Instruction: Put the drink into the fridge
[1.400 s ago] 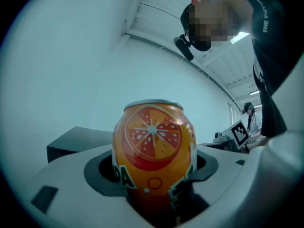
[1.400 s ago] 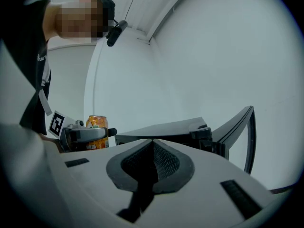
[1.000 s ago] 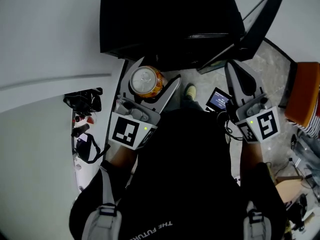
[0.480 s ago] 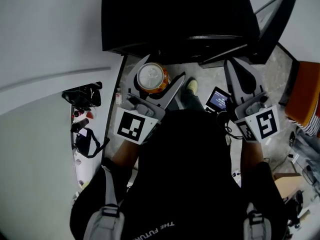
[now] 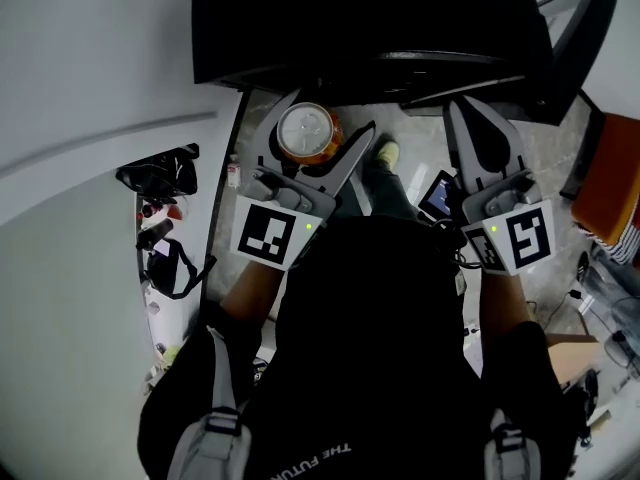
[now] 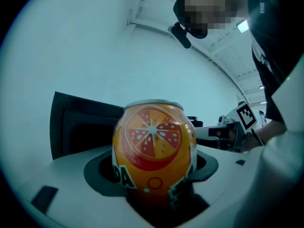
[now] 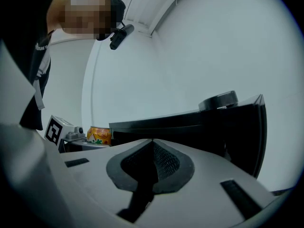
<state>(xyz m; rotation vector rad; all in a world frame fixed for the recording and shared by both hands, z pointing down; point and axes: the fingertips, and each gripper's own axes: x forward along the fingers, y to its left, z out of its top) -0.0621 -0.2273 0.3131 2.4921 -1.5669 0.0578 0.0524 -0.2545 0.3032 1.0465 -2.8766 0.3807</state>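
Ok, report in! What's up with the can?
Left gripper shut on orange can. Right gripper shut, empty. Fridge ahead, door looks open, nothing blocking.

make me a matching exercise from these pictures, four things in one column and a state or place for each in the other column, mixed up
Column one
1. orange drink can with a silver top
2. left claw, grey, two jaws
3. right claw, grey, two jaws
4. black box-shaped fridge

Column two
A. jaws together, nothing between them
B. at the top of the head view, ahead of both claws
C. upright between two jaws
D. closed on the can

Pairs: 1-C, 2-D, 3-A, 4-B
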